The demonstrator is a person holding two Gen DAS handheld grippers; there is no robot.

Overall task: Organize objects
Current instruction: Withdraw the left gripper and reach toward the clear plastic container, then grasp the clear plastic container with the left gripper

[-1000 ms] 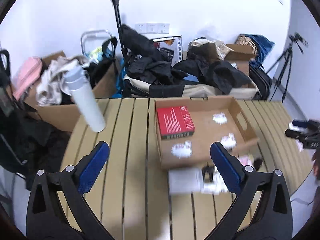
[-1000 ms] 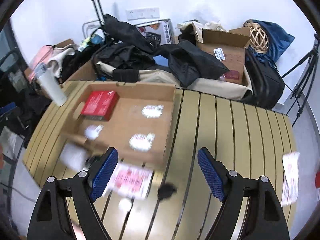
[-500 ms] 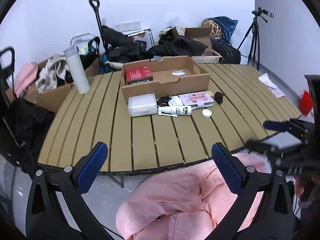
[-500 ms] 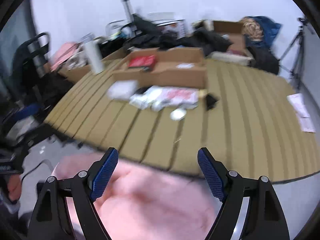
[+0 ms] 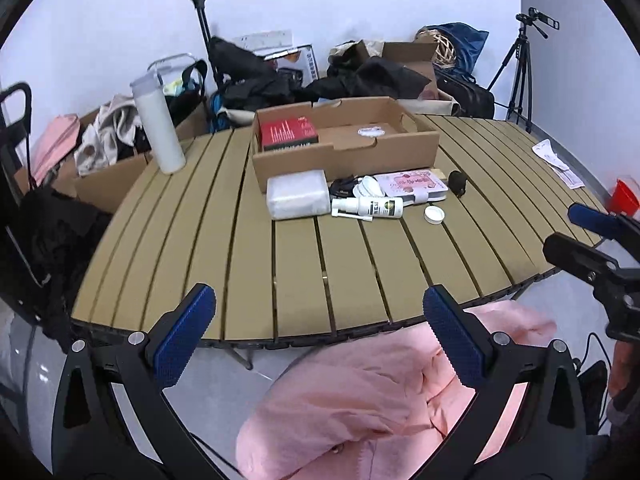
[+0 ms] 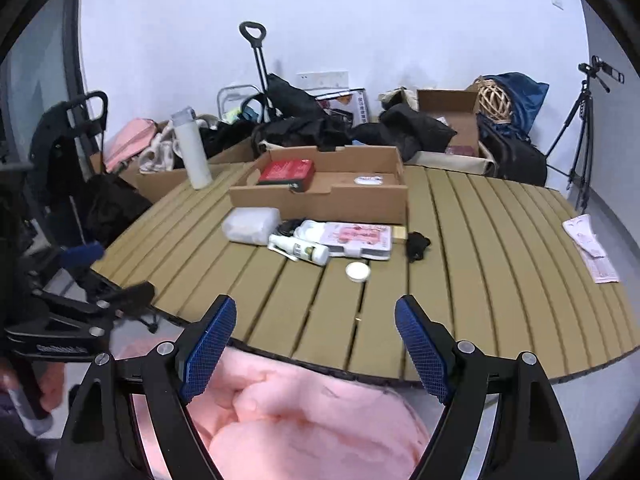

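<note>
An open cardboard box (image 5: 404,148) (image 6: 320,202) sits mid-table with a red box (image 5: 288,133) (image 6: 286,170) and a white packet inside. In front of it lie a white pack (image 5: 298,199) (image 6: 252,225), a white spray bottle (image 5: 370,207) (image 6: 304,251), a pink packet (image 5: 412,185) (image 6: 358,237), a white round lid (image 5: 434,214) (image 6: 357,271) and a small black item (image 5: 458,182) (image 6: 417,245). My left gripper (image 5: 320,338) and right gripper (image 6: 316,346) are both open and empty, held back beyond the table's near edge.
A tall white bottle (image 5: 158,122) (image 6: 194,148) stands at the table's left rear. Papers (image 6: 592,246) lie at the right edge. Pink clothing (image 5: 380,392) is below the grippers. Bags, boxes, a trolley and a tripod (image 5: 520,76) crowd the wall behind.
Both grippers have pulled far back from over the box to beyond the table's near edge. The whole table and pink clothing have come into view. Both stay open.
</note>
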